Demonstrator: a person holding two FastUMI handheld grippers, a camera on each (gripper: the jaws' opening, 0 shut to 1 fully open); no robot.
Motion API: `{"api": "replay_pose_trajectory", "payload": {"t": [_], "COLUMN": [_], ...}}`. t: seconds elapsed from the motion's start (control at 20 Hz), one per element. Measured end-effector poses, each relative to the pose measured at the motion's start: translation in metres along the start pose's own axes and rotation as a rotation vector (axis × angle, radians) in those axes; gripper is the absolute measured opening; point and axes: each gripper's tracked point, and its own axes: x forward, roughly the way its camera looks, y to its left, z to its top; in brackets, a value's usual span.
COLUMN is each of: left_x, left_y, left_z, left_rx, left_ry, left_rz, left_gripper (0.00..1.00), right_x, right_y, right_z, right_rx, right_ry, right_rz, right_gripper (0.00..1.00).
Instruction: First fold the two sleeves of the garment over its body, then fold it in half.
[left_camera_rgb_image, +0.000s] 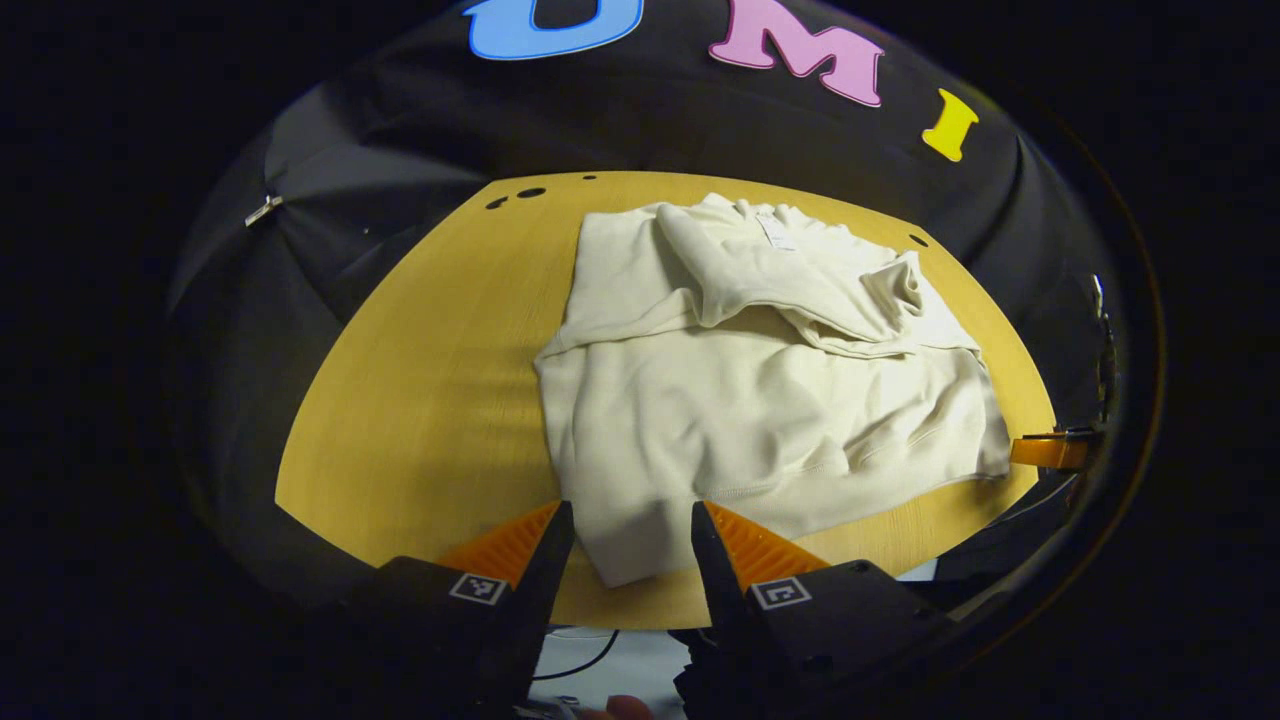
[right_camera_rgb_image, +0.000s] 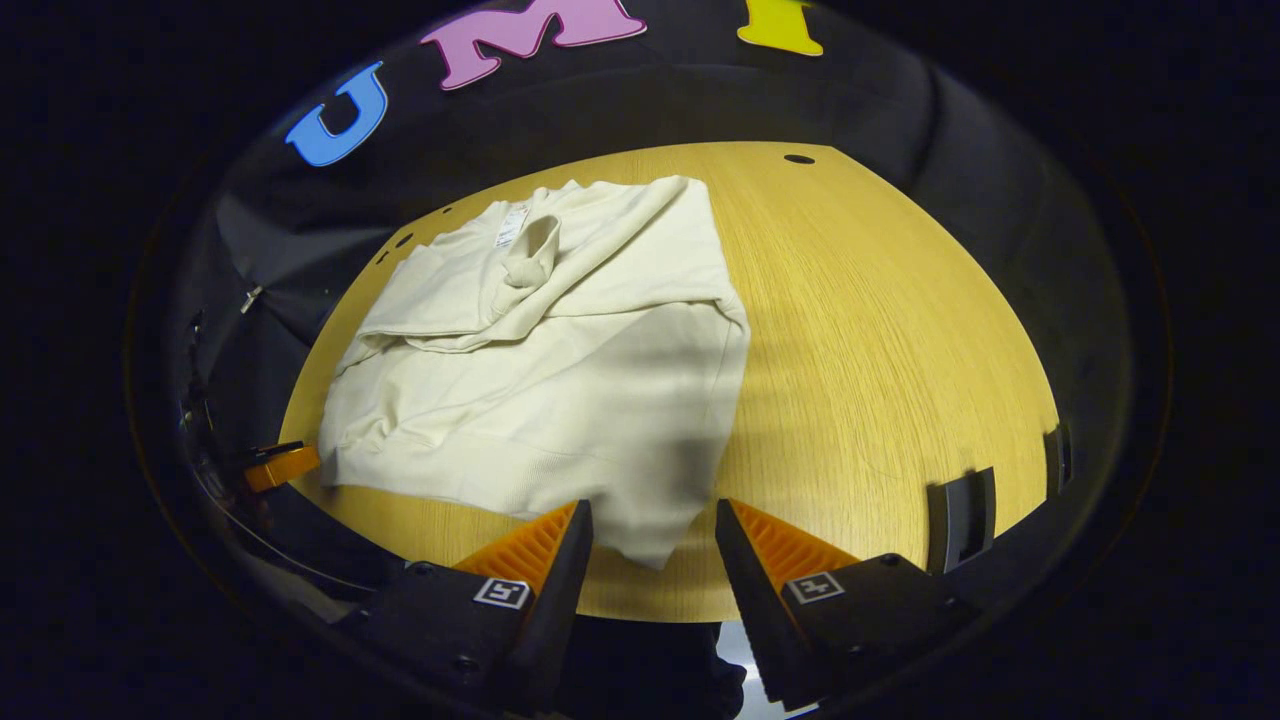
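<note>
A cream sweatshirt (left_camera_rgb_image: 760, 400) lies flat on the wooden table (left_camera_rgb_image: 420, 400), both sleeves folded across its upper body, collar at the far side. My left gripper (left_camera_rgb_image: 632, 525) is open just above the table's near edge, its fingers on either side of the hem's left corner without touching it. In the right gripper view the same sweatshirt (right_camera_rgb_image: 560, 370) spreads left of centre. My right gripper (right_camera_rgb_image: 650, 520) is open too, framing the hem's right corner, with nothing pressed between the fingers. The other gripper's tip (right_camera_rgb_image: 283, 466) shows at the left of that view.
The table (right_camera_rgb_image: 880, 350) has bare wood to the right of the garment and to its left. Small round holes (left_camera_rgb_image: 530, 192) dot the far edge. A dark clamp-like bracket (right_camera_rgb_image: 960, 520) sits at the table's near right edge. Black cloth walls surround the table.
</note>
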Motion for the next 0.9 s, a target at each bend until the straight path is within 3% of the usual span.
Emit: {"api": "replay_pose_trajectory", "payload": {"t": [0.25,0.4,0.45,0.5,0.65,0.9], "left_x": [0.019,0.024,0.025,0.026,0.026,0.027], "left_y": [0.005,0.002,0.002,0.002,0.002,0.001], "left_z": [-0.018,-0.015,-0.013,-0.012,-0.015,-0.016], "left_rx": [-0.041,0.007,0.013,0.014,0.001,-0.024], "left_ry": [0.076,0.075,0.069,0.070,0.054,0.050], "left_rz": [0.023,0.029,0.027,0.027,0.039,0.052], "left_gripper": [0.74,0.77,0.86,0.78,0.80,0.78], "right_x": [0.011,0.021,0.023,0.025,0.027,0.029], "right_y": [0.000,0.008,0.007,0.006,0.007,0.007], "right_z": [-0.008,-0.011,-0.015,-0.011,-0.015,-0.011], "right_rx": [-0.014,-0.049,-0.068,-0.093,-0.141,-0.051], "right_ry": [0.048,0.076,0.099,0.092,0.136,0.088], "right_rz": [-0.029,-0.028,-0.044,-0.063,-0.096,-0.139], "right_gripper": [0.79,0.81,0.81,0.83,0.82,0.89]}}
